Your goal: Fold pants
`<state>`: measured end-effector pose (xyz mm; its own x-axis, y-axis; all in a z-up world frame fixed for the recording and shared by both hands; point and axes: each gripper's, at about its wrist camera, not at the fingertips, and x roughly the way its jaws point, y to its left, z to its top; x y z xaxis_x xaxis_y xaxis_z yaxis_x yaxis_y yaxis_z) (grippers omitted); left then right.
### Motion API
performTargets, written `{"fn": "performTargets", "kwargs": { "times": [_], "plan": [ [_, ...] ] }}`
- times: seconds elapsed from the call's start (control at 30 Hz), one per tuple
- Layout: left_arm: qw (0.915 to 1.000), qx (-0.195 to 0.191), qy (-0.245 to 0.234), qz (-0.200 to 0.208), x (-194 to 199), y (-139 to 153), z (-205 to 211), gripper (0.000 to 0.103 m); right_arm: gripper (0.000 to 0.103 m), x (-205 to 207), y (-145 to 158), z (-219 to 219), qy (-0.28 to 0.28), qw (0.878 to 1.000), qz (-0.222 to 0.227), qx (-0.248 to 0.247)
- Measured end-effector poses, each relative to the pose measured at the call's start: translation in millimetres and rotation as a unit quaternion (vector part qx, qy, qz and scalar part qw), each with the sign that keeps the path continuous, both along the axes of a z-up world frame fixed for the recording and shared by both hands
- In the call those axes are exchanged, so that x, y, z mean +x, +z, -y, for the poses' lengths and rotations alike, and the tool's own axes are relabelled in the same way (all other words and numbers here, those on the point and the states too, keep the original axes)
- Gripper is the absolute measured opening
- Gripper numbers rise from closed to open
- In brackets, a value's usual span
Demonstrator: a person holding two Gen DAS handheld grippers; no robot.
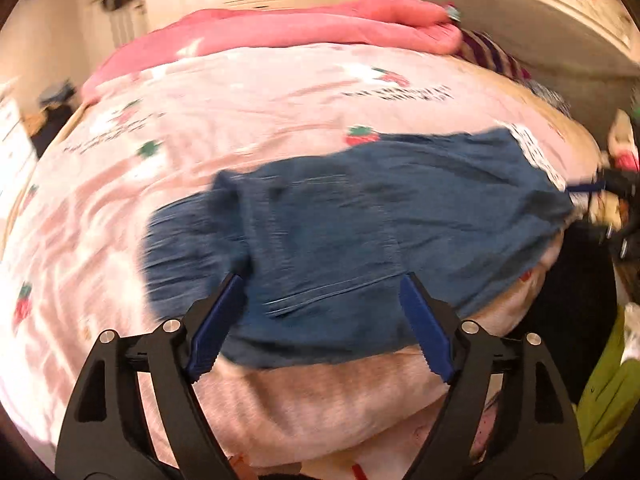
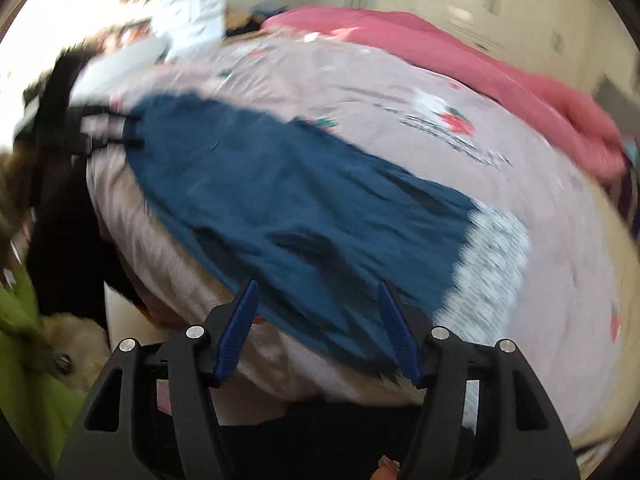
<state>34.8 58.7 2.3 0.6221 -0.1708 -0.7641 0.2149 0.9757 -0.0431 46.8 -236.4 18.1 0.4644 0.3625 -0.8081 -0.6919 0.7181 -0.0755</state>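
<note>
left tool (image 1: 322, 280) agape, right tool (image 2: 318, 286) agape

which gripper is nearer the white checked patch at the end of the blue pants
Right. The right gripper hangs open close beside the white checked patch; the left gripper is open at the opposite end of the blue pants.

Left hand-held gripper (image 1: 322, 280): black plastic frame, triangular cut-outs, two fingers (image 1: 216, 326) faced with blue ribbed pads, four round silver screw heads at pivots. Right hand-held gripper (image 2: 318, 286): identical build, black frame, blue serrated pads, silver screws.
</note>
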Motion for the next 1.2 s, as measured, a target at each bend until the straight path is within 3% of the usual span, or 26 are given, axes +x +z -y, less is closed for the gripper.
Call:
{"fn": "performTargets", "kwargs": {
  "times": [0.1,0.2,0.37,0.43,0.47,0.5,0.53,0.63,0.7,0.83,0.97,1.07,1.13,1.2],
  "plan": [
    [0.9994,-0.031,0.013,0.005,-7.1,5.1,-16.8,0.081,0.049,-5.7,-9.9,-28.7,0.047,0.999,0.011,-0.020],
    [0.9983,-0.024,0.051,0.010,-10.3,5.6,-31.7,0.089,0.044,-9.6,-20.6,-52.5,0.081,0.994,0.043,-0.064],
    [0.9939,-0.078,0.078,-0.005,1.4,-3.4,-51.9,0.089,0.025,-7.1,-34.7,-74.2,0.099,0.987,0.070,-0.104],
    [0.9917,-0.093,0.088,-0.012,8.9,-9.6,-56.5,0.086,0.009,-2.1,-38.2,-75.7,0.101,0.988,0.061,-0.101],
    [0.9903,-0.101,0.095,-0.014,12.8,-12.9,-59.9,0.072,0.006,0.7,-38.4,-73.8,0.098,0.989,0.053,-0.094],
    [0.9895,-0.102,0.101,-0.015,16.1,-15.1,-62.9,0.049,0.004,4.2,-37.1,-72.9,0.092,0.991,0.044,-0.081],
    [0.9895,-0.095,0.108,-0.015,17.3,-16.7,-66.2,0.037,0.003,7.2,-34.0,-70.3,0.088,0.994,0.032,-0.064],
    [0.9885,-0.111,0.101,-0.017,23.0,-15.0,-75.8,0.022,0.003,12.9,-17.0,-58.6,0.089,0.996,-0.011,0.008],
    [0.9906,-0.098,0.096,-0.007,22.6,-7.5,-76.2,0.017,0.003,9.9,-10.7,-56.0,0.104,0.994,-0.026,0.030],
    [0.9899,-0.095,0.103,-0.017,18.0,-10.2,-80.4,0.017,0.003,3.9,-34.9,-63.2,0.119,0.992,-0.026,-0.036],
    [0.9900,-0.089,0.107,-0.023,10.0,-14.5,-80.6,0.017,0.005,1.2,-52.6,-67.7,0.120,0.990,-0.033,-0.058],
    [0.9903,-0.084,0.109,-0.023,4.0,-9.4,-81.5,0.022,0.021,2.9,-43.5,-60.5,0.120,0.990,-0.065,-0.028],
    [0.9910,-0.077,0.108,-0.017,-1.0,-1.9,-81.7,0.026,0.042,6.4,-28.8,-52.8,0.113,0.991,-0.070,-0.006],
    [0.9921,-0.061,0.110,-0.008,-5.8,6.3,-80.7,0.039,0.046,13.6,-6.6,-41.2,0.102,0.992,-0.069,0.036]
  ]
}}
